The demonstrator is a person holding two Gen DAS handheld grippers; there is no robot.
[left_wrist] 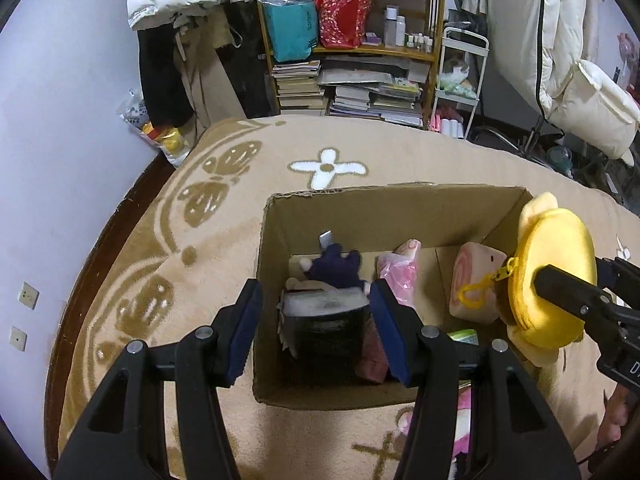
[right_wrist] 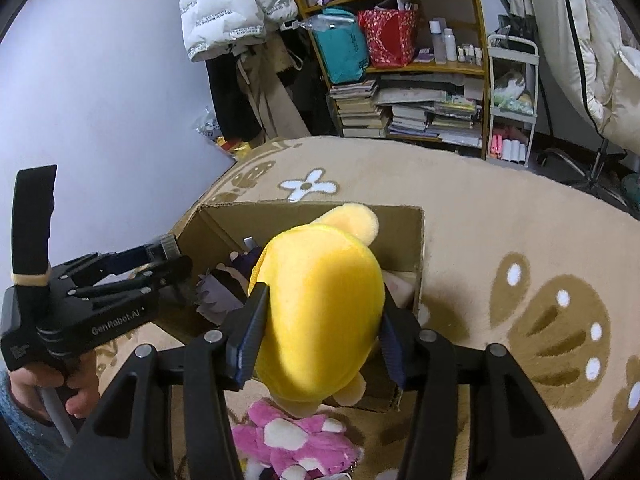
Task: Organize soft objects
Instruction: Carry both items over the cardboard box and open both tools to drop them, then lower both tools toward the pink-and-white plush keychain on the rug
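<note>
Nearest the right wrist camera: right gripper (right_wrist: pixel 320 332), pads pressed against both sides of a yellow plush pouch (right_wrist: pixel 320 308), held over the near edge of a cardboard box (right_wrist: pixel 416 240). Below it, on the blanket, a pink-and-white plush (right_wrist: pixel 298 440).

Nearest the left wrist camera: left gripper (left_wrist: pixel 314 328), jaws apart, nothing between them, hovering over the box (left_wrist: pixel 276 360).

Surface: tan blanket (left_wrist: pixel 180 264) with brown butterfly pattern and a white flower (left_wrist: pixel 328 168).

Box contents, seen only from the left view: dark purple plush (left_wrist: pixel 334 266), pink plush in a clear bag (left_wrist: pixel 398 274), pink swirl roll cushion (left_wrist: pixel 470 284), black-and-white item (left_wrist: pixel 324 320). That view also shows the pouch's zipper and yellow clip (left_wrist: pixel 474 294).

Right view alone: a hand (right_wrist: pixel 44 392) gripping the left tool's handle.

Beyond: lilac wall (left_wrist: pixel 72 100), wooden bookshelf (left_wrist: pixel 352 40) with stacked books, teal and red bags, hanging white jackets (right_wrist: pixel 232 4), white cart (right_wrist: pixel 512 100).
</note>
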